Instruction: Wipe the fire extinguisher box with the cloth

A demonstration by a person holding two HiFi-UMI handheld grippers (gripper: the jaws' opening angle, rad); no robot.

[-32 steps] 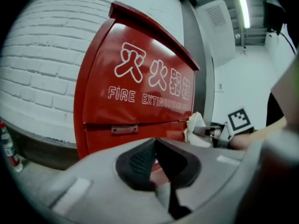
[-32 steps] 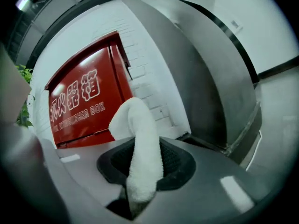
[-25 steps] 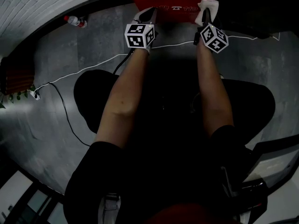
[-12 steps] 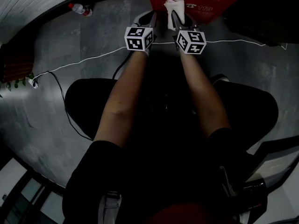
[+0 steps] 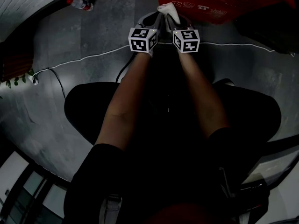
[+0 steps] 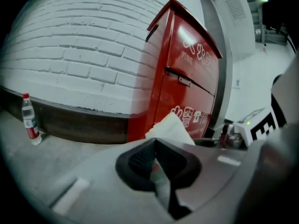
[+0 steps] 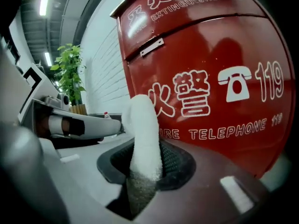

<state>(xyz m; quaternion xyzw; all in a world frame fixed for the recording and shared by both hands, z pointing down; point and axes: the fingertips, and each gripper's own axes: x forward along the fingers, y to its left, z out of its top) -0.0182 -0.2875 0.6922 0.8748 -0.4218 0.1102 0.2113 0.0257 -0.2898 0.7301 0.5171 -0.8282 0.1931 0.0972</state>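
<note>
Clamping the soft, light, floppy white cloth point(image 7: 142, 120) low, where it should flop least, the closed right gripper point(image 7: 141, 147) holds it upright just before the red fire extinguisher box point(image 7: 243, 41), while the left gripper point(image 6: 155, 143), jaws together and apparently empty, hangs beside.

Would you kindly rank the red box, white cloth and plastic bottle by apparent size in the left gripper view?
1. red metal fire extinguisher box
2. white cloth, enlarged by nearness to camera
3. clear plastic bottle with red label
</note>
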